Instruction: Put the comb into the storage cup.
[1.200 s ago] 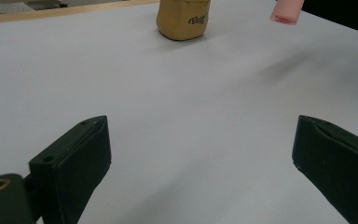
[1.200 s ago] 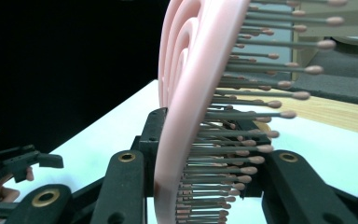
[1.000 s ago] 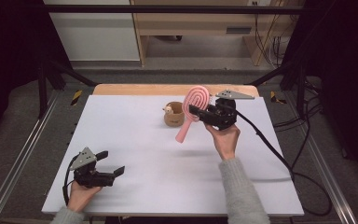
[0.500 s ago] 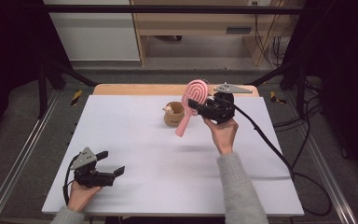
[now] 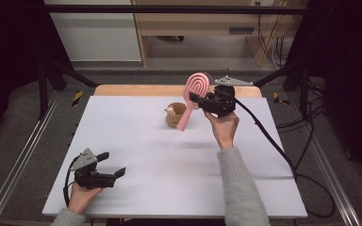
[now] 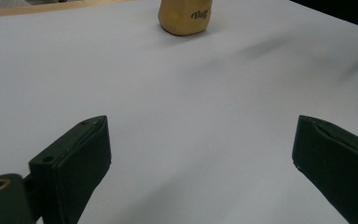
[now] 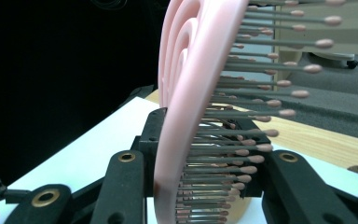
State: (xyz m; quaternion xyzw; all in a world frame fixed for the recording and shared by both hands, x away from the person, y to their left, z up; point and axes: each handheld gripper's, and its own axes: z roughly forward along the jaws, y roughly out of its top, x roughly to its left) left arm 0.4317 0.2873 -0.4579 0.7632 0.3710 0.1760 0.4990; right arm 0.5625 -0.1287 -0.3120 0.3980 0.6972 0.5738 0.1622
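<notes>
A small tan cup [image 5: 175, 115] stands near the far middle of the white table [image 5: 136, 141]; its contents cannot be made out, and dark lettering on its side is too blurred to read. The right gripper [image 5: 199, 100] pinches a pink hairbrush [image 5: 192, 97] by its head, handle slanting down over the cup, lifted slightly higher than a second ago. The left gripper [image 5: 113, 165] rests spread wide at the near left corner, unmoved.

The hairbrush [image 5: 192, 96] is smooth pink plastic, the table [image 5: 136, 141] matt white, the tongs [image 5: 201, 100] matt black.
</notes>
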